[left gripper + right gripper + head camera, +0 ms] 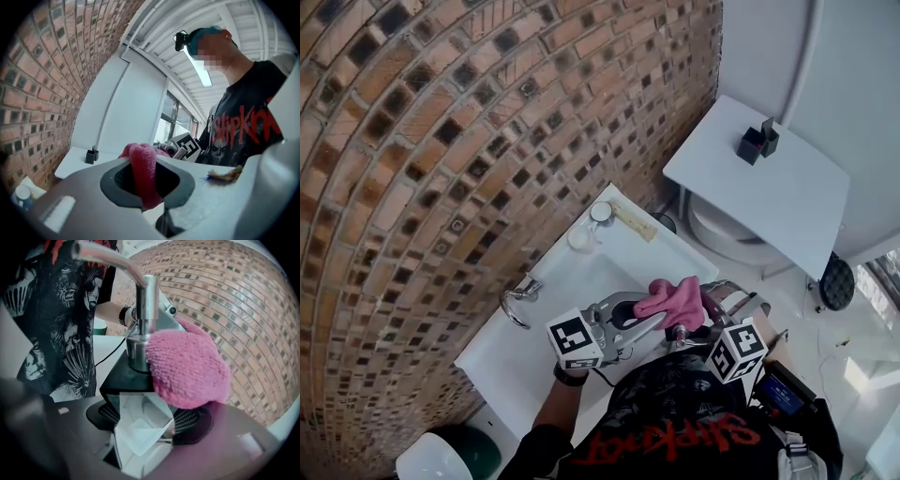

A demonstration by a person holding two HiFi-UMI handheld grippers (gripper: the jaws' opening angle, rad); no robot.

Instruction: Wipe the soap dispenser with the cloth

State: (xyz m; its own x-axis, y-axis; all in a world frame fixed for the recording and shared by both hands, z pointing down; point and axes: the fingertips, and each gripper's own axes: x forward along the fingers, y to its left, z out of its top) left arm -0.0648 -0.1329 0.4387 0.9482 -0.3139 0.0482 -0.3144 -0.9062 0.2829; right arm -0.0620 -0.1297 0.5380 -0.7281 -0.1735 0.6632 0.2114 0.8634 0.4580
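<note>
The right claw [151, 420] grips the clear body of the soap dispenser [123, 378]. The left claw [145, 199] pinches the pink cloth [143, 171], which presses against the dispenser's metal pump collar, above the white sink [572, 281] by the brick wall [422, 141].

Faucet [517, 302] and brick wall [441, 141] crowd left claw [630, 317]; sink basin [572, 279] open.

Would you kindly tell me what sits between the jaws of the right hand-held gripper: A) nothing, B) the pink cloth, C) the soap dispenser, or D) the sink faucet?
C: in the right gripper view, the right hand-held gripper clamps the clear body of the soap dispenser, while the pink cloth only lies against its pump collar.
</note>
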